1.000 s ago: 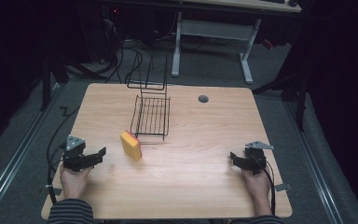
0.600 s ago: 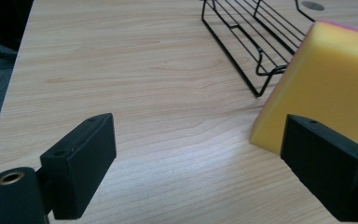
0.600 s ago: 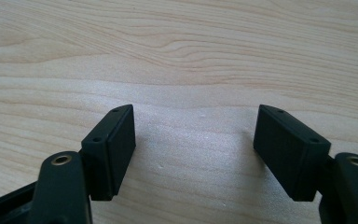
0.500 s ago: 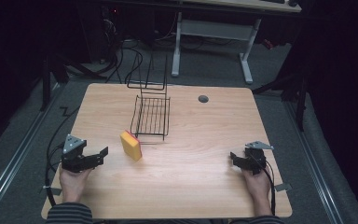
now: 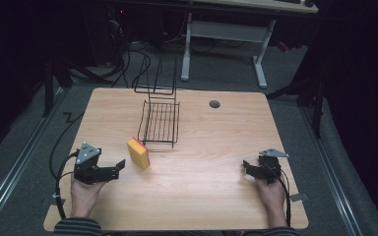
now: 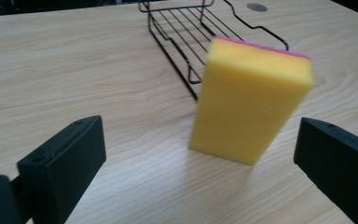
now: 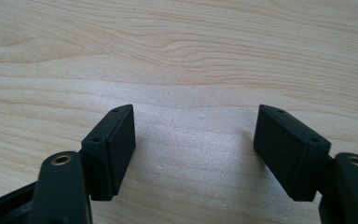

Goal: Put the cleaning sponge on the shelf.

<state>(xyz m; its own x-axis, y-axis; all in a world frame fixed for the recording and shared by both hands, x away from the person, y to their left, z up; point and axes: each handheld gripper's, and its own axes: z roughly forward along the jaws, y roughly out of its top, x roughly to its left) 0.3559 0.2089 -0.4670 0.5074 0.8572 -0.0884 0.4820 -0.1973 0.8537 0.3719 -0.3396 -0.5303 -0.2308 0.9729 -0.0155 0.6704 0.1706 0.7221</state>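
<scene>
At the left of the high view, the left gripper (image 5: 112,168) rests low over the pale wooden table (image 5: 206,196), held in the person's left hand (image 5: 84,194), its 2 black jaws pointed toward the yellow rectangular sponge with a pink scouring layer (image 5: 139,153). The jaws have just been opening and now stand wide; in the left gripper view the sponge (image 6: 249,100) stands ahead of them, upright on 1 narrow end, with nothing between the pads yet.

The step in hand looks like the approach to grasp that sponge. To do it well, I would slide the gripper forward level, keeping it low, until the sponge sits centred between the pads, then close across its 2 broad faces. The sponge stands tall on a small base, so a nudge from either pad before closing would likely tip it; both pads should meet it together. It is soft foam, so a light squeeze ought to hold it.

Just behind the sponge lies the black wire rack (image 5: 160,121), its near edge close to the sponge's far side; the jaws should stop short of the wire.

At the right, the right gripper (image 5: 248,167) sits well apart on the table, in the person's right hand (image 5: 270,192). The right gripper view shows its pads (image 7: 114,149) parted over bare wood, holding nothing.
</scene>
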